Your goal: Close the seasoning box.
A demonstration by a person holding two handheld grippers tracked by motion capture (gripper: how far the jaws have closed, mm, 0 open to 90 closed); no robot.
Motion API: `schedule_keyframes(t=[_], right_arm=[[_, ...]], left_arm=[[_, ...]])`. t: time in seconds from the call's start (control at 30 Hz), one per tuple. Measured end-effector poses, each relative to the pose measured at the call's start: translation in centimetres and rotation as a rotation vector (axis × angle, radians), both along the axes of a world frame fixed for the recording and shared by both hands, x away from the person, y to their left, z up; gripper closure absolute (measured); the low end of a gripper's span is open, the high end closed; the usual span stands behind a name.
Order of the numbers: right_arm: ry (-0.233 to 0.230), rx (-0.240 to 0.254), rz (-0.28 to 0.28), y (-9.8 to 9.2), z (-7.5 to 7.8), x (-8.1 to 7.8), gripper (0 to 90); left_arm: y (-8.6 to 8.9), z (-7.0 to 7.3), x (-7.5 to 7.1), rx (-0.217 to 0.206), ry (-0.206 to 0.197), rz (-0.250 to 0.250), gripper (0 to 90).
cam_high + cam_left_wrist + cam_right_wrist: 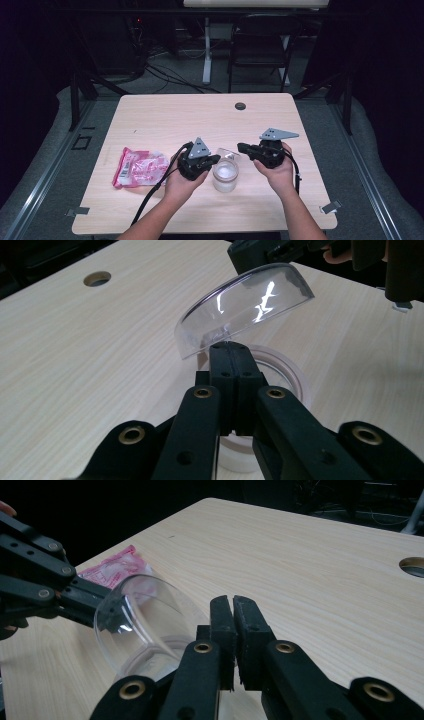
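Wooden table [165, 112]: cup [225, 177], pink packet [137, 167].

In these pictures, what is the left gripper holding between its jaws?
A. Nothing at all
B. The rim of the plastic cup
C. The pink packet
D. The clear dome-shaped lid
D. In the left gripper view, the left gripper has its jaws shut on the edge of the clear dome-shaped lid, which is held tilted above the open plastic cup.

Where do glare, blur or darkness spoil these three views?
Left gripper view: white glare streaks on the clear dome lid, near jaws soft. Right gripper view: lid dim, pink packet slightly blurred. High view: table evenly lit, surroundings nearly black, clear cup washed out.
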State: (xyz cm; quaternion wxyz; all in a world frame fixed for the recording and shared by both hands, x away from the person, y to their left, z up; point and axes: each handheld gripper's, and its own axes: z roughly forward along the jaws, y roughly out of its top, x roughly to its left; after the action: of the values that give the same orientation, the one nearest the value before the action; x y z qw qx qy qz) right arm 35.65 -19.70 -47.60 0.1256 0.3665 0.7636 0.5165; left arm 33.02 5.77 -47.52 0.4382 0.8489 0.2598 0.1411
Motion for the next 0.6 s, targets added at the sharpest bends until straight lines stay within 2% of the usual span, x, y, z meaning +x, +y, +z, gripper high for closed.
schedule_keyframes(t=[0.4,0.6], right_arm=[[0.001,-0.022,0.040,0.9,-0.1,-0.3,87.5],[-0.003,-0.021,0.039,1.1,-0.1,-0.4,87.5]], left_arm=[[0.3,-1.5,-0.8,0.002,0.023,0.001,90.0],[0.4,-2.3,-1.1,0.007,0.037,0.002,90.0]])
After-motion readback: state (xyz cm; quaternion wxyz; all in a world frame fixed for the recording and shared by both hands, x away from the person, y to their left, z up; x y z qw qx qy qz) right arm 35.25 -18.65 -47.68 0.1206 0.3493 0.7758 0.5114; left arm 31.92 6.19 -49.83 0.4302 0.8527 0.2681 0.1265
